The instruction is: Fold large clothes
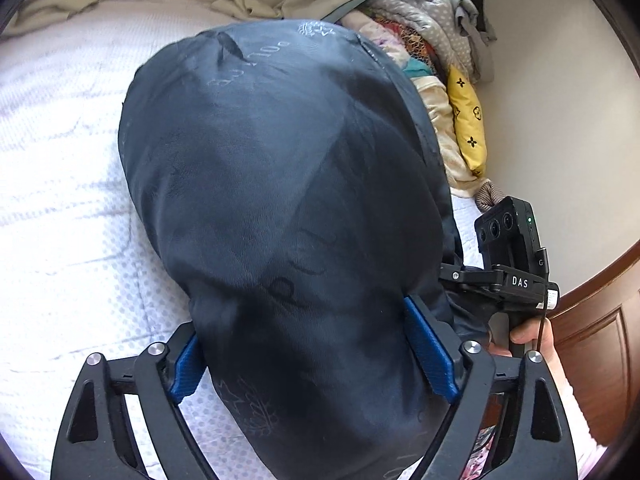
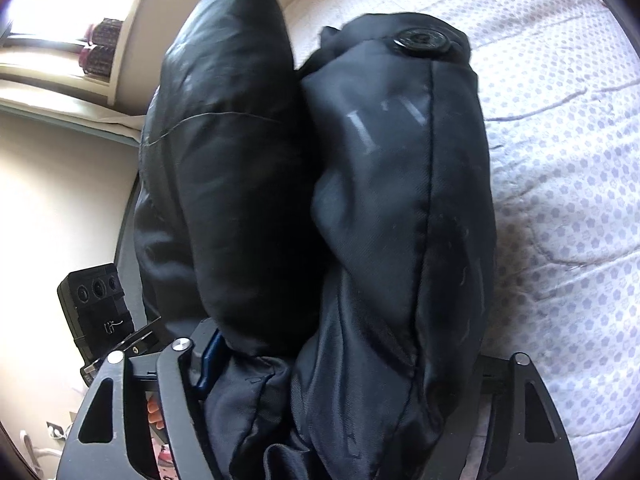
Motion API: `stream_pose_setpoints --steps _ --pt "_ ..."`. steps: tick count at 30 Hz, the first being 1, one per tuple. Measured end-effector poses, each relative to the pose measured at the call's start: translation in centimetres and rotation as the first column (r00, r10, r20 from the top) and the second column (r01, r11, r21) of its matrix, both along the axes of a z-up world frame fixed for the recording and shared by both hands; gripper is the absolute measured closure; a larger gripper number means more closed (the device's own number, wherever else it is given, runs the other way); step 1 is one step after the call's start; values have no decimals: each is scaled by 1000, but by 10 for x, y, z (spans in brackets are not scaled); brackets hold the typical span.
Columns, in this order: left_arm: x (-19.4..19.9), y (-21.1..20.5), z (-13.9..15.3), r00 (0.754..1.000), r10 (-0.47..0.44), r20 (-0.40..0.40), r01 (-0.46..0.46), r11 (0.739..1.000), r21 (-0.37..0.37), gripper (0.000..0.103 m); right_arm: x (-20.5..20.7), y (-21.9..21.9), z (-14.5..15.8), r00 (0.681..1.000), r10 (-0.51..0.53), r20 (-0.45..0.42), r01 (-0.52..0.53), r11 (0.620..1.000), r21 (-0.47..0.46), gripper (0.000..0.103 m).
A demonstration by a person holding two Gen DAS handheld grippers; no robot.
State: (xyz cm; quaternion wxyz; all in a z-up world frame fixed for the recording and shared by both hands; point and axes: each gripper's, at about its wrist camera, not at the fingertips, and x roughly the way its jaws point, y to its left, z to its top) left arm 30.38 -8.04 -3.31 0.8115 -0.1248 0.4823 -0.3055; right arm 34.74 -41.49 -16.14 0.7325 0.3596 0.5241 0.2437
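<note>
A dark navy padded jacket (image 1: 280, 184) with faint printed letters bulges up from the white quilted bed (image 1: 60, 168). My left gripper (image 1: 300, 320) has its blue pads (image 1: 430, 350) pressed against both sides of the jacket's bulk. In the right wrist view the same jacket (image 2: 400, 184) is bunched in two thick rolls, with a black button (image 2: 420, 42) near the top. My right gripper (image 2: 348, 344) is closed around this bundle. One blue pad (image 2: 210, 360) shows at the left; cloth hides the other finger.
The other gripper's body (image 1: 516, 256) and the hand (image 1: 528, 334) holding it are at the right. A pile of mixed clothes (image 1: 432, 36) and a yellow cushion (image 1: 466, 120) lie along the wall. Brown wood panelling (image 1: 592, 320) is at the lower right. A window ledge (image 2: 80, 64) is at the upper left.
</note>
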Motion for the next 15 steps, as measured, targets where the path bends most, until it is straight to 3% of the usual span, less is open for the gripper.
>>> stream_pose_setpoints --steps 7,15 --pt "-8 17 27 997 35 72 -35 999 -4 16 -12 20 20 997 29 75 -28 999 -26 37" --pt "-27 55 62 979 116 169 -120 993 13 17 -15 57 43 988 71 139 -74 997 19 37"
